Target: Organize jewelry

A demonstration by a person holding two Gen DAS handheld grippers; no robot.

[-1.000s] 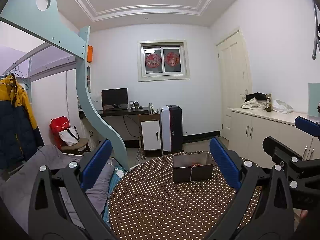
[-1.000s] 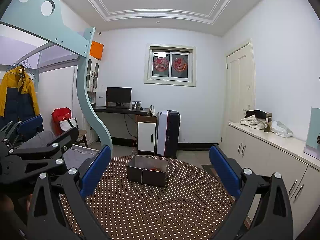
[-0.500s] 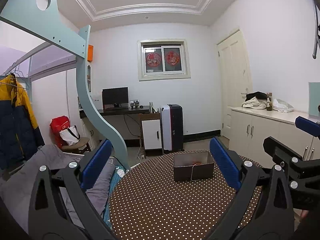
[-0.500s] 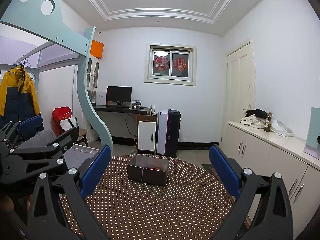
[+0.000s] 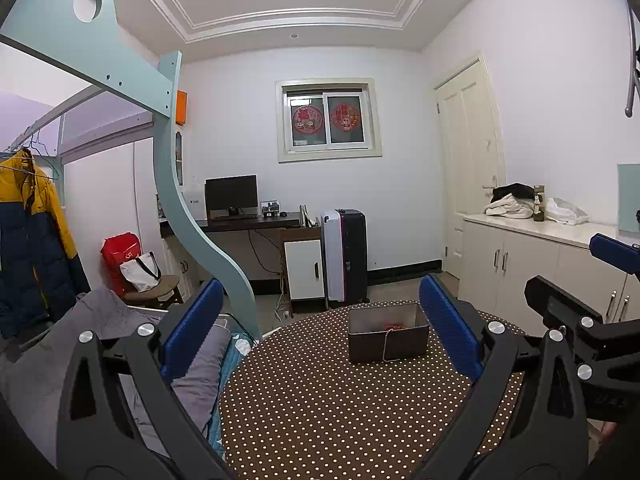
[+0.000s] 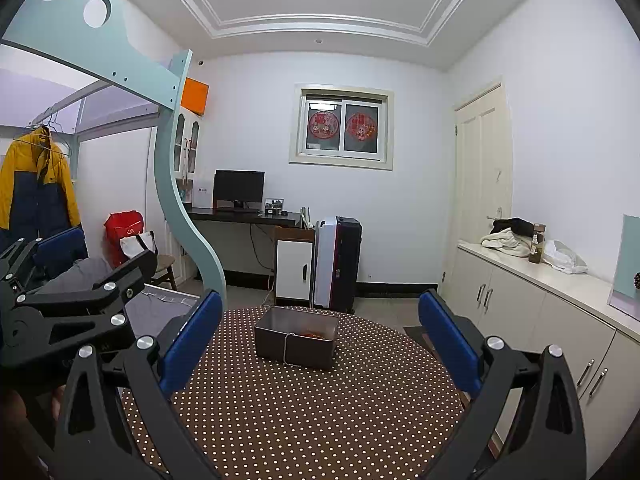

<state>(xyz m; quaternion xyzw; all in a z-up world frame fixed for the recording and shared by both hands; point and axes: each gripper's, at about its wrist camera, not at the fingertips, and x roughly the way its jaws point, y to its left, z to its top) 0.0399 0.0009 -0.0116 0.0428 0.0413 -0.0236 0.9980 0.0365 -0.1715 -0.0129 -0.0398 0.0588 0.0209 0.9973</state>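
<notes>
A dark metal box [image 5: 386,338] stands on the far side of a round table with a brown white-dotted cloth [image 5: 340,408]. Something red [image 5: 394,326] lies inside it and a thin pale chain [image 5: 386,346] hangs over its front wall. The box [image 6: 296,336], the red item [image 6: 314,335] and the chain [image 6: 286,348] also show in the right wrist view. My left gripper [image 5: 320,324] is open and empty, above the table's near part. My right gripper [image 6: 320,324] is open and empty, level with it on the right.
A bed with a grey blanket [image 5: 80,344] lies left of the table, under a pale green loft frame [image 5: 188,216]. A white cabinet [image 6: 540,320] runs along the right wall. A desk [image 5: 248,224] and a suitcase [image 5: 344,256] stand at the back wall.
Both views have tilted slightly; the box sits a touch lower in frame. Both grippers stay open and empty.
</notes>
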